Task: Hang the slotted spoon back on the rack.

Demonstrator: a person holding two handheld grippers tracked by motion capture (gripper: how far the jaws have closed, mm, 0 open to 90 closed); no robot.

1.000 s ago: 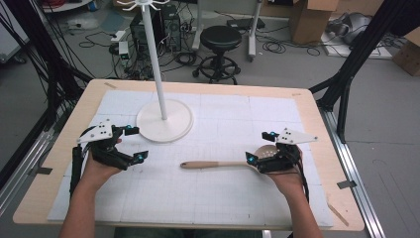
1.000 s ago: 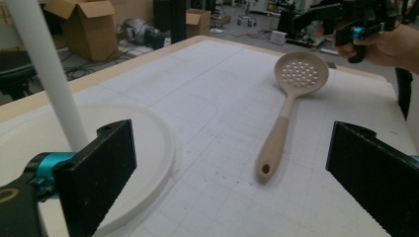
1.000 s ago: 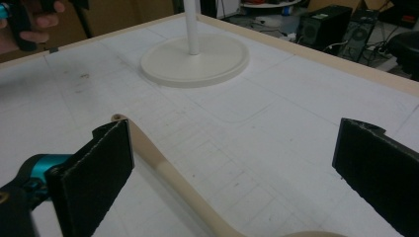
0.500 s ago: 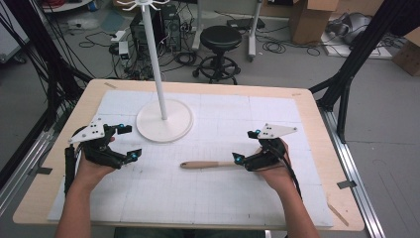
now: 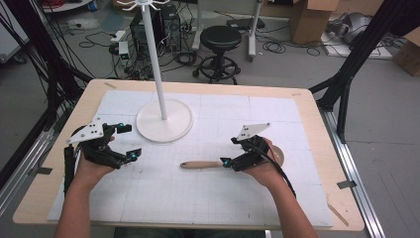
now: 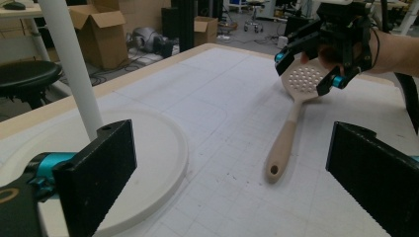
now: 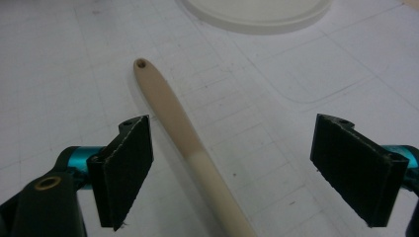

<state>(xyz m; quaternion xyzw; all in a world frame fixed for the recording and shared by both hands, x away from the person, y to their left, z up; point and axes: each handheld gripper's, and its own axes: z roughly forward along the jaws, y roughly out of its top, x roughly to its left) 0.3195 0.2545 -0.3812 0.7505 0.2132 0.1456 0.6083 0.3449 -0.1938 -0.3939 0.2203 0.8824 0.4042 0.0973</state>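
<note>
- My right gripper (image 5: 236,154) has slid in from the spoon's bowl over half a second; jaws spread wide, straddling the handle, nothing pinched yet.
- The slotted spoon (image 5: 202,164) lies flat on the counter (image 5: 307,104), unmoved, handle pointing left.
- My left gripper (image 5: 128,142) hovers beside the stand (image 5: 164,119), jaws spread, empty.
- Looks like a grab is coming.

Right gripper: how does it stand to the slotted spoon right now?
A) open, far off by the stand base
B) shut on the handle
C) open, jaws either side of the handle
C: the right gripper is open, its jaws flanking the spoon handle without touching it.
</note>
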